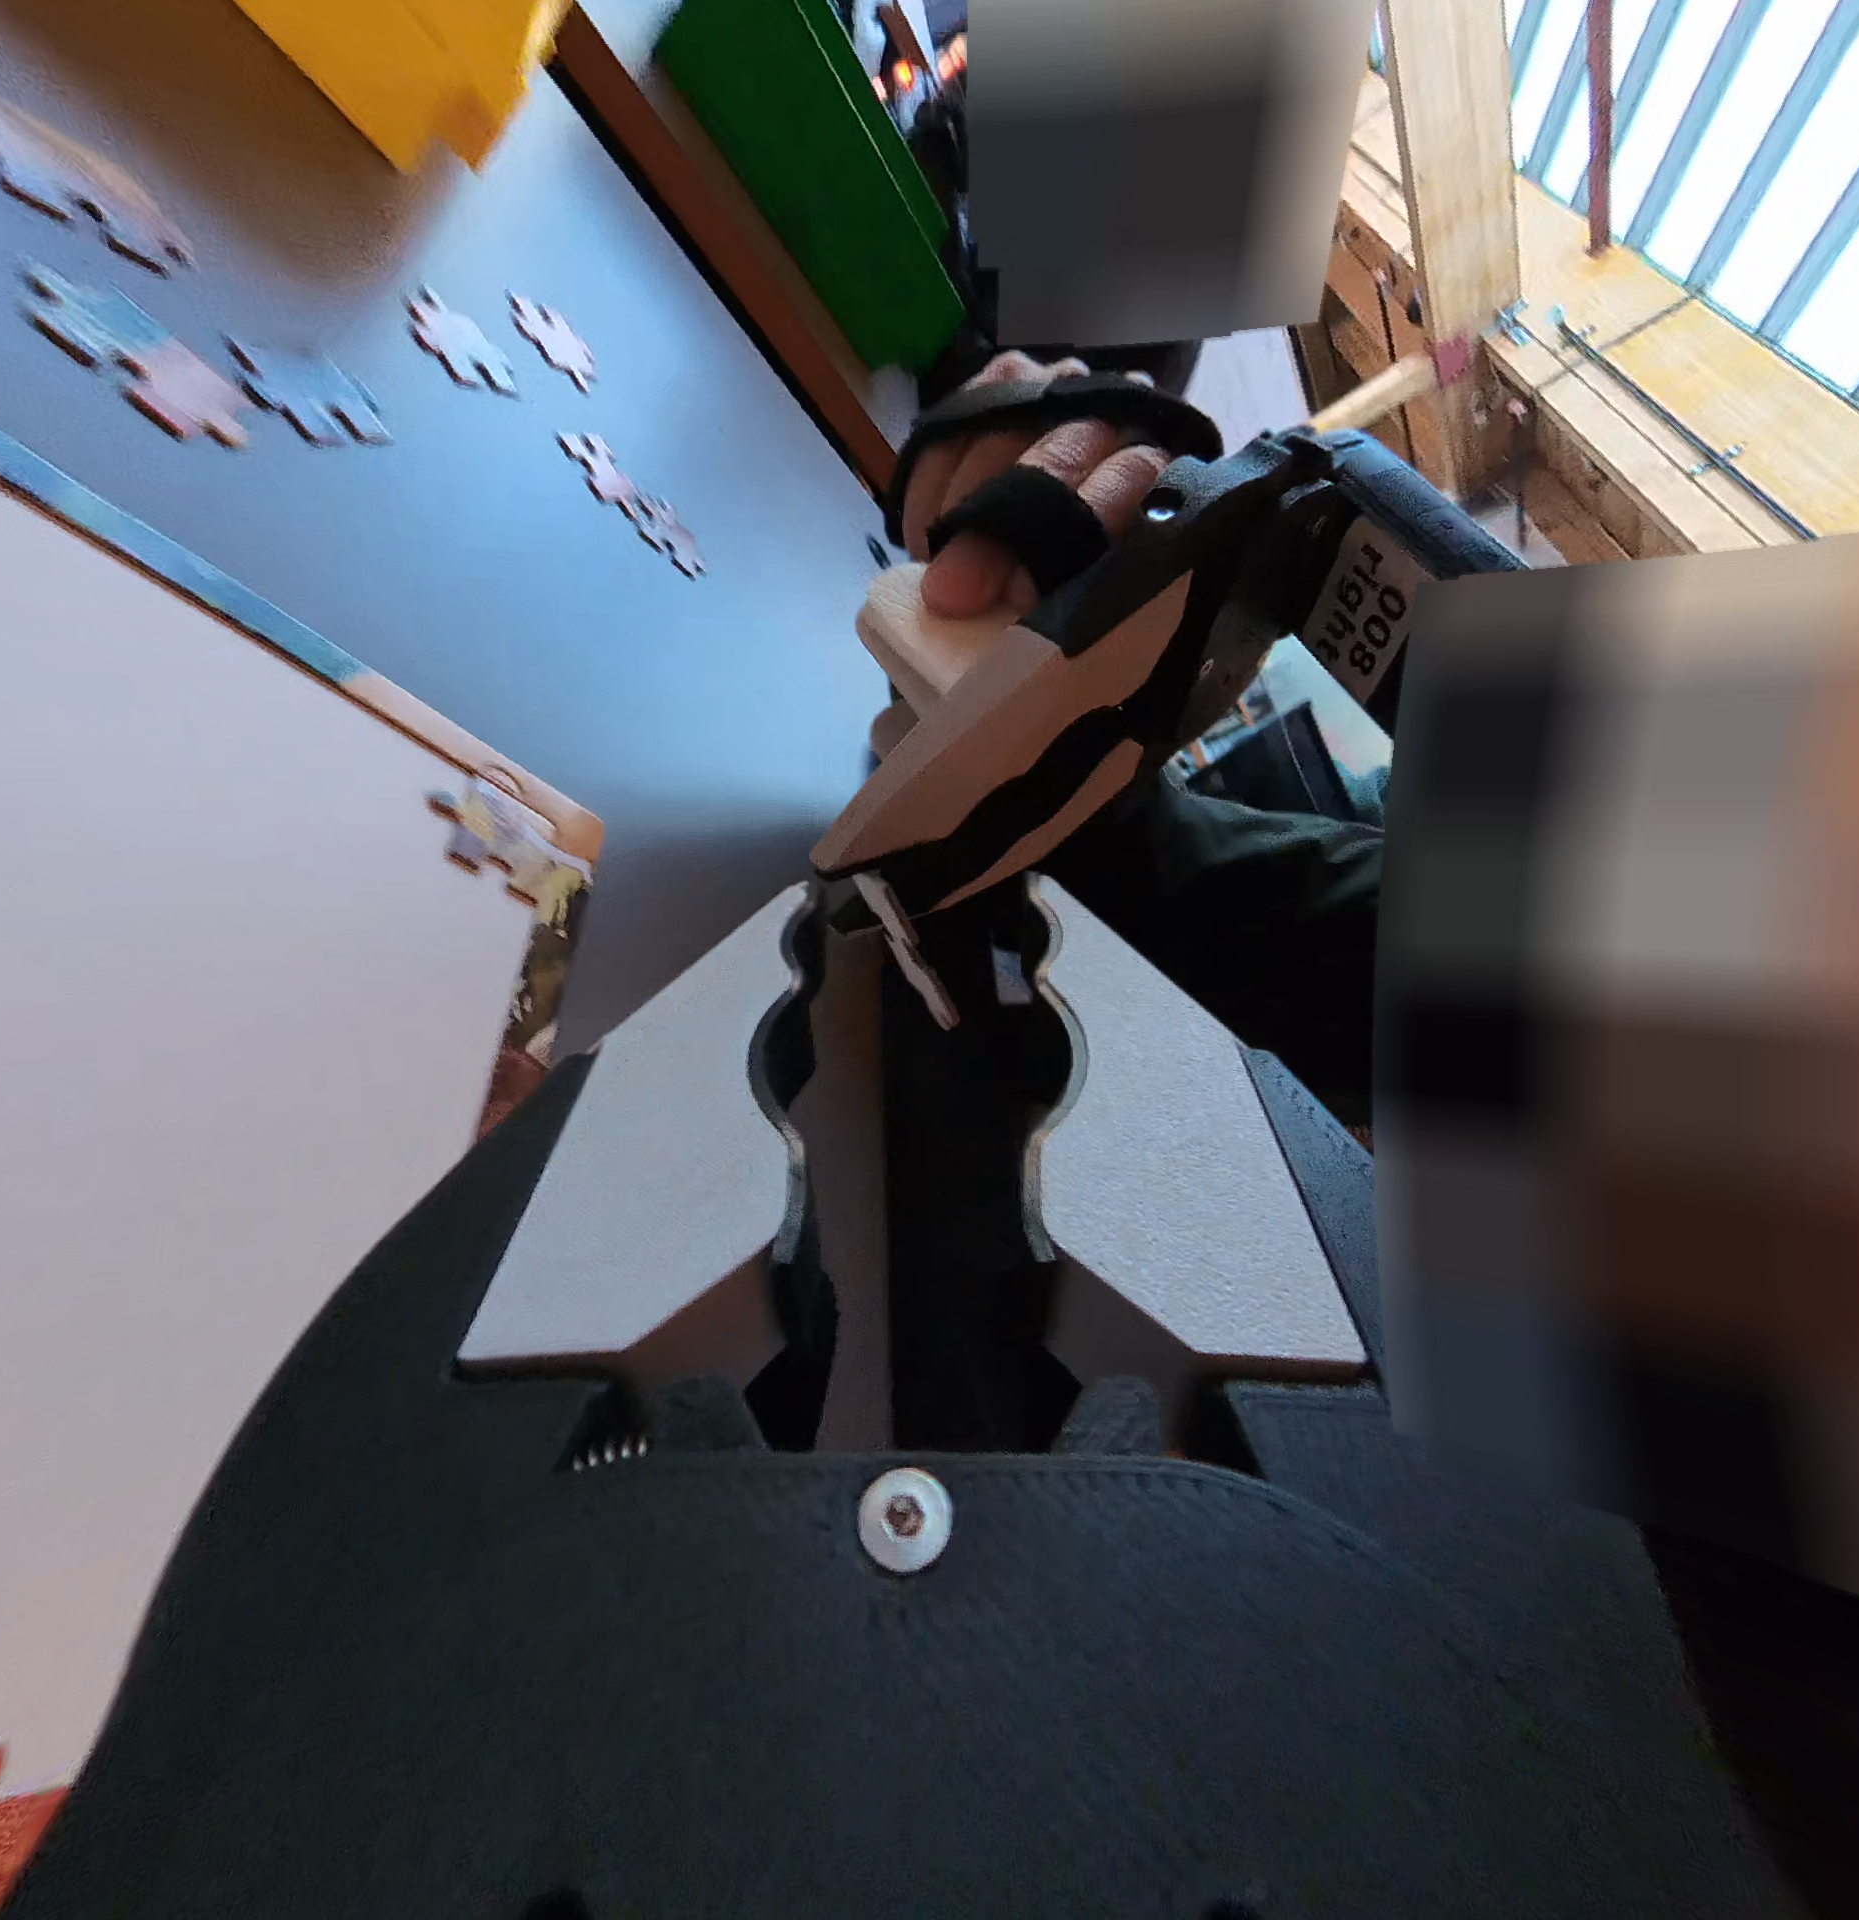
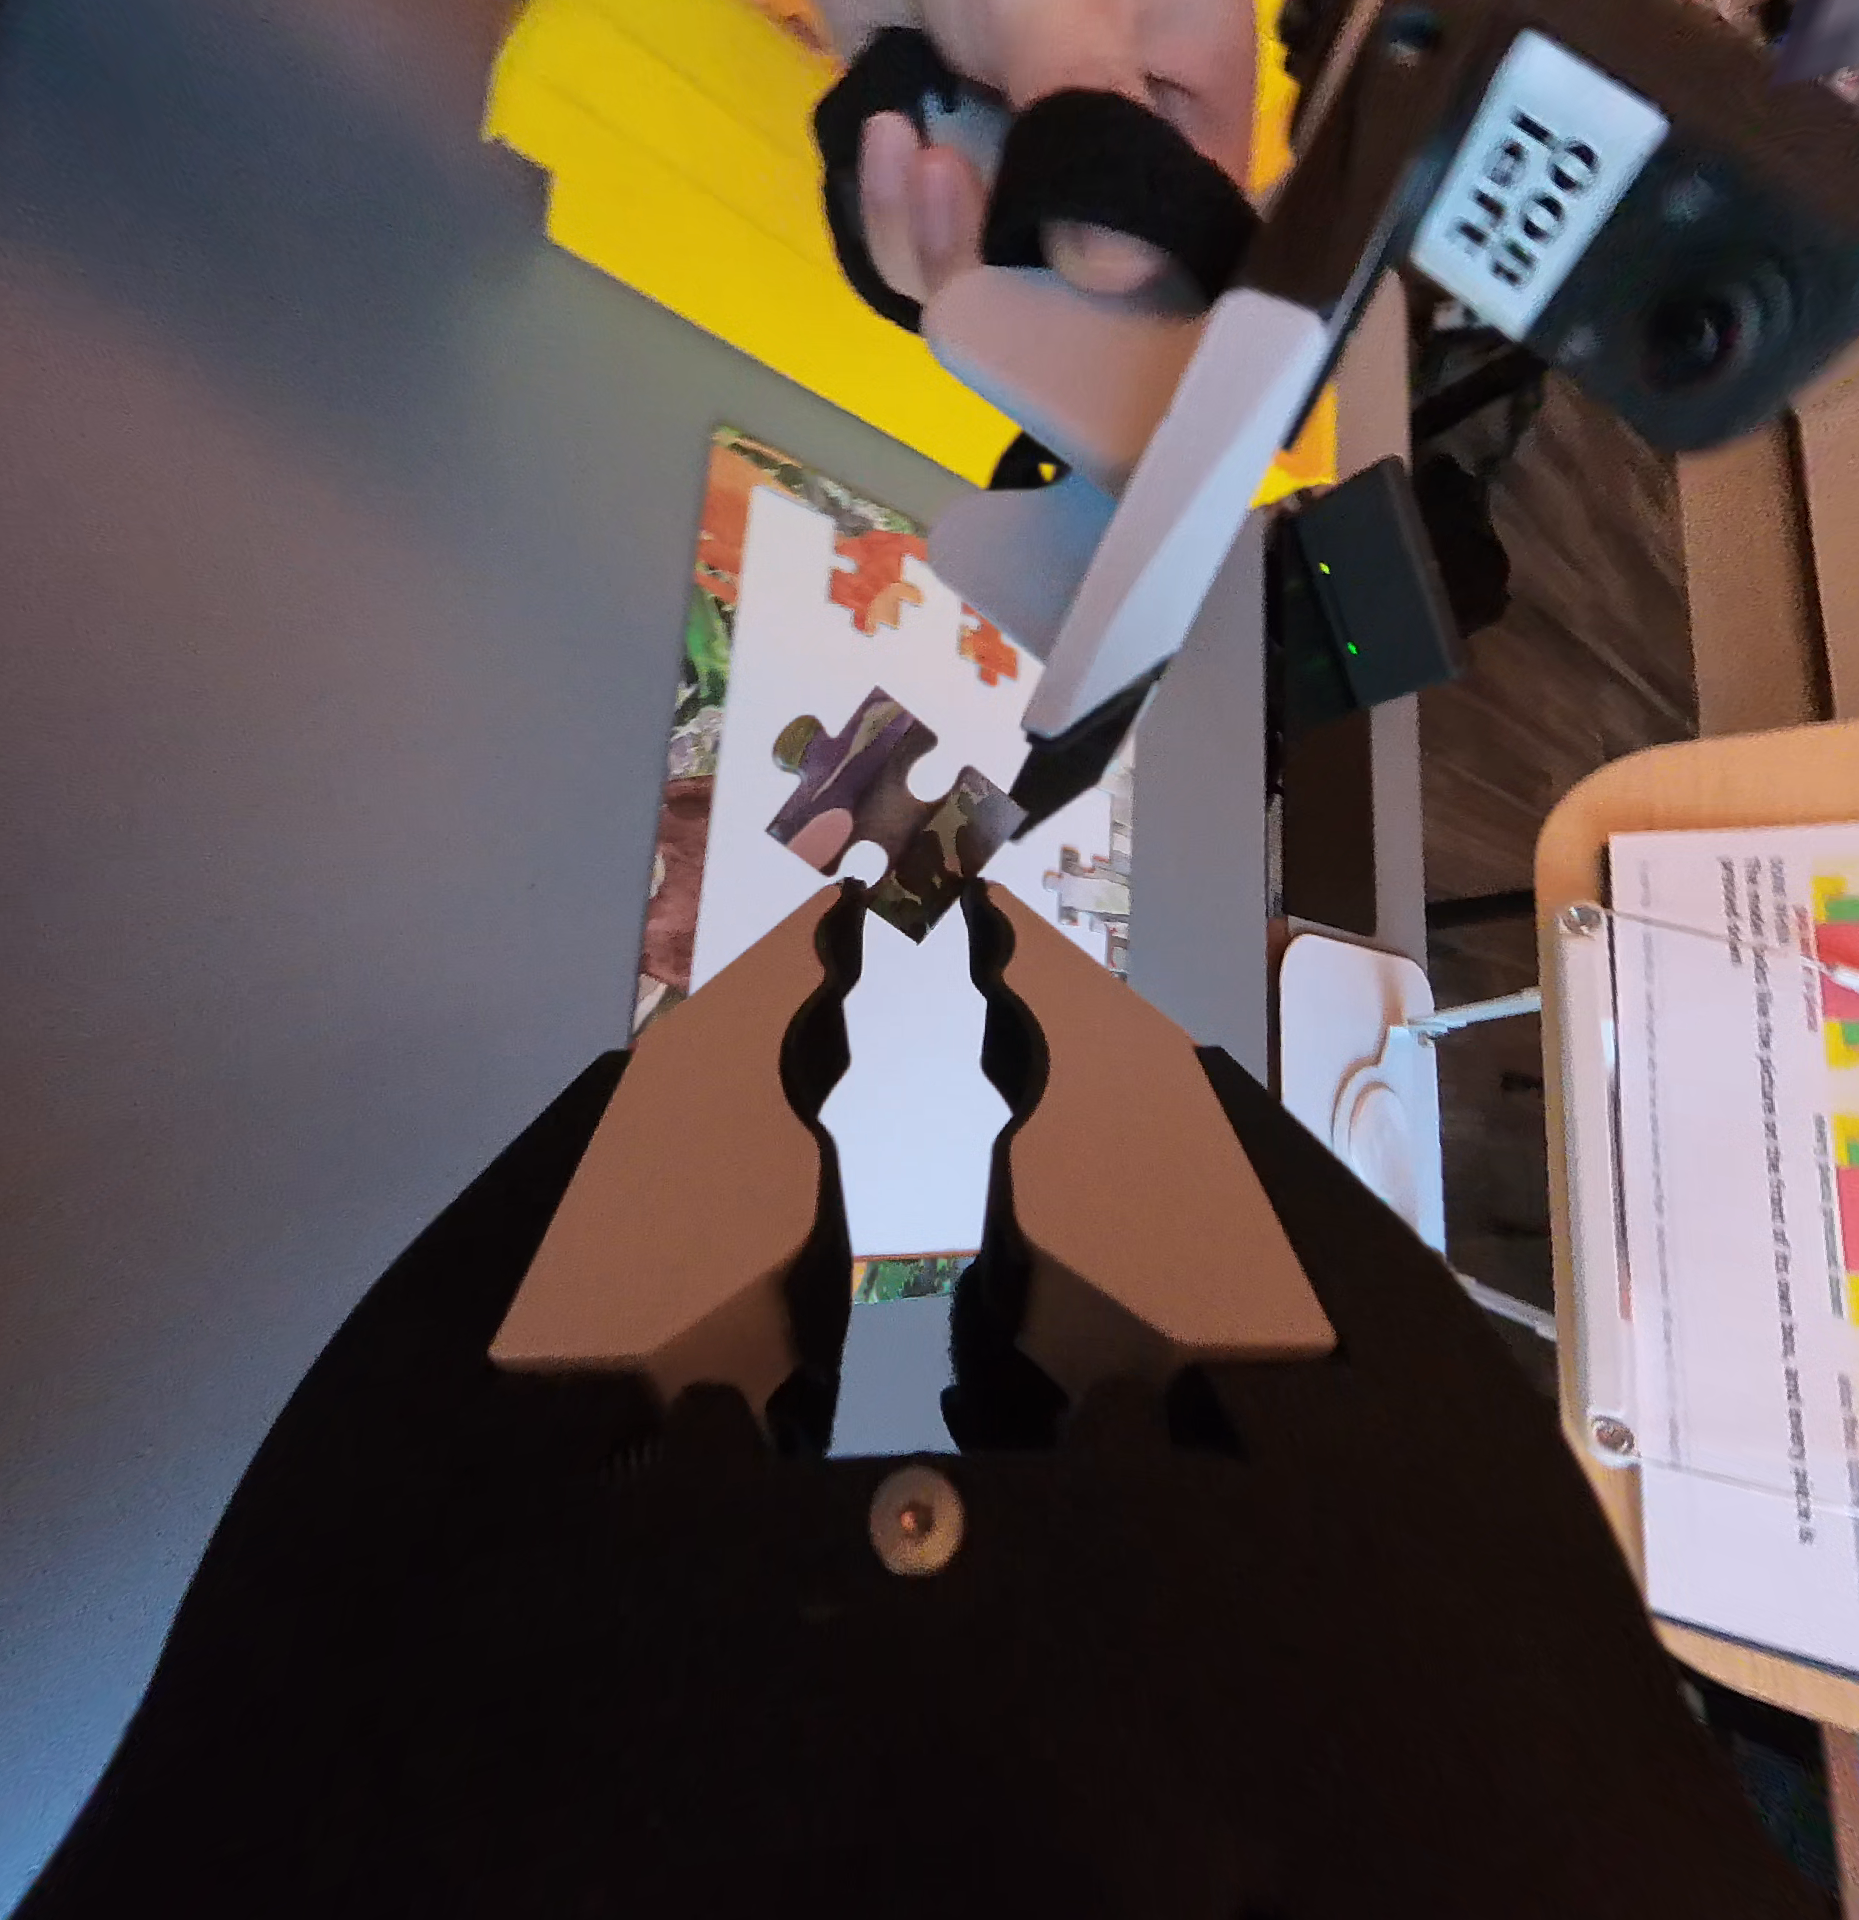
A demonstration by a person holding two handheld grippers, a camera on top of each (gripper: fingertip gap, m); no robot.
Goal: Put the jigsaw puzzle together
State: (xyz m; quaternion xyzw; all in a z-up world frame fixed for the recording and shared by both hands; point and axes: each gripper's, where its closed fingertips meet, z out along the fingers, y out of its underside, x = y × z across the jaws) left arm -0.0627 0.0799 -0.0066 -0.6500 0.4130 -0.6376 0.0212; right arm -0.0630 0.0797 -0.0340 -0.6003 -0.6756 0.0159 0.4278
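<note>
My right gripper (image 2: 911,888) is shut on a corner of a dark camouflage puzzle piece (image 2: 940,842) that is joined to a purple piece (image 2: 852,779), both held above the white puzzle board (image 2: 904,1143). In the left wrist view the right gripper (image 1: 863,883) holds that piece (image 1: 909,956) edge-on between the fingertips of my left gripper (image 1: 925,899), which is open and straddles it without touching. In the right wrist view the left gripper (image 2: 1029,810) reaches in from the upper right to the piece's edge. Orange pieces (image 2: 873,587) lie in the board.
Several loose pieces (image 1: 457,338) lie face down on the grey table (image 1: 592,623). A yellow box (image 2: 696,208) and a green box (image 1: 821,177) stand at the back. A black device (image 2: 1361,592), a white dish (image 2: 1361,1091) and a wooden clipboard (image 2: 1590,1039) sit right of the board. The grippers are tip to tip, or close to it.
</note>
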